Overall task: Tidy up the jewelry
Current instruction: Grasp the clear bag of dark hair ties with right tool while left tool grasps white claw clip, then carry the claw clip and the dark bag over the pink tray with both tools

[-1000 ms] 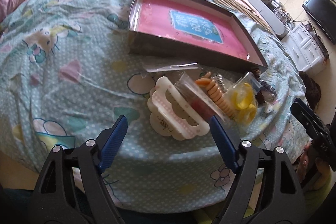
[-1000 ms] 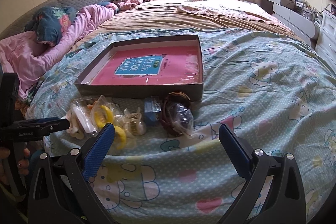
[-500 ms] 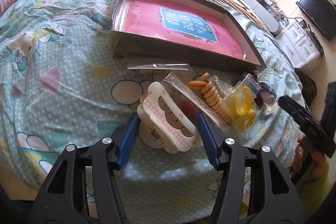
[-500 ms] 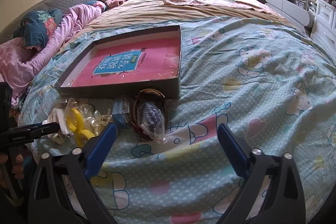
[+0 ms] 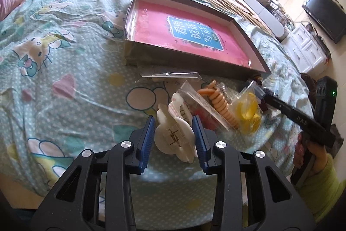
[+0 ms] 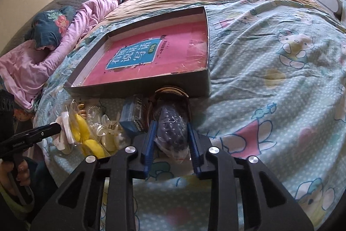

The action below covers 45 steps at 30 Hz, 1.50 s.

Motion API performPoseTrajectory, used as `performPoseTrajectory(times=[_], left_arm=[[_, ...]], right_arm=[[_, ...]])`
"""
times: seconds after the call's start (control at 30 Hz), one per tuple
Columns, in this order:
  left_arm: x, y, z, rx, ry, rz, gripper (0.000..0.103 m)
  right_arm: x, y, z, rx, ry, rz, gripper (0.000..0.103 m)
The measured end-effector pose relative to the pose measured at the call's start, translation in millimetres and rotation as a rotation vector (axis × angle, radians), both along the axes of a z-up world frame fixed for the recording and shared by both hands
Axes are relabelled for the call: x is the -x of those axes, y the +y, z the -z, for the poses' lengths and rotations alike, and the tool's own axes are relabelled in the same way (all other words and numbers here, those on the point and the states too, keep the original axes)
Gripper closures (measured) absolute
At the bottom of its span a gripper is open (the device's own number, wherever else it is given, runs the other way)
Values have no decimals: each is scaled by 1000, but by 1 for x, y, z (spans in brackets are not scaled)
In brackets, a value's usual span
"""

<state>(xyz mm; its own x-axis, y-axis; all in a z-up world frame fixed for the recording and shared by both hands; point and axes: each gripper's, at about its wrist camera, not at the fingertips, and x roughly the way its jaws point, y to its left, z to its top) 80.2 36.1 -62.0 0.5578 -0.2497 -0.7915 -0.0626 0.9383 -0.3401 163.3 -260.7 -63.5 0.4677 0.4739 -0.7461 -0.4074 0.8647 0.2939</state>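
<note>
Both claws are seen closing on pieces of jewelry on the bed.
Left claw is narrowed around the white hair clip, whose long axis runs near to far; right claw is narrowed around the bagged dark piece, likewise lengthwise.

Cream claw clip; pink-lined box.

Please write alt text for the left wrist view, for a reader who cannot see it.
The left claw is closing its blue pads around a white hair clip lying on a cartoon-print bedspread. Beyond it lie bagged hair accessories and a shallow open box with a pink bottom; the right claw reaches in from the right edge.
</note>
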Motion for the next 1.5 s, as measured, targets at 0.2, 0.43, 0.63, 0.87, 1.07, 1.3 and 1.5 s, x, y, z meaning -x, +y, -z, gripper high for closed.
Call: performPoseTrajectory(times=[0.2,0.43,0.63,0.87,1.07,1.3,1.5], left_arm=[[8,1,-4,4,-8,1,76],[16,8,-22,4,-55,-18,91],[9,11,-26,-21,-59,-15,103],[24,19,-19,51,-4,20,97],[35,3,-16,22,22,105,61],[24,-26,11,-124,75,171,69],[22,-31,-9,-196,-4,182,71]], right_arm=[[4,-13,-8,-21,-13,29,79],[12,-31,-16,-26,-28,64,79],[14,-29,-19,29,-37,63,79],[19,-27,-28,53,-78,46,79],[21,-28,-30,35,-90,50,79],[19,-21,-39,78,-110,24,79],[21,-14,-33,143,-87,-35,80]])
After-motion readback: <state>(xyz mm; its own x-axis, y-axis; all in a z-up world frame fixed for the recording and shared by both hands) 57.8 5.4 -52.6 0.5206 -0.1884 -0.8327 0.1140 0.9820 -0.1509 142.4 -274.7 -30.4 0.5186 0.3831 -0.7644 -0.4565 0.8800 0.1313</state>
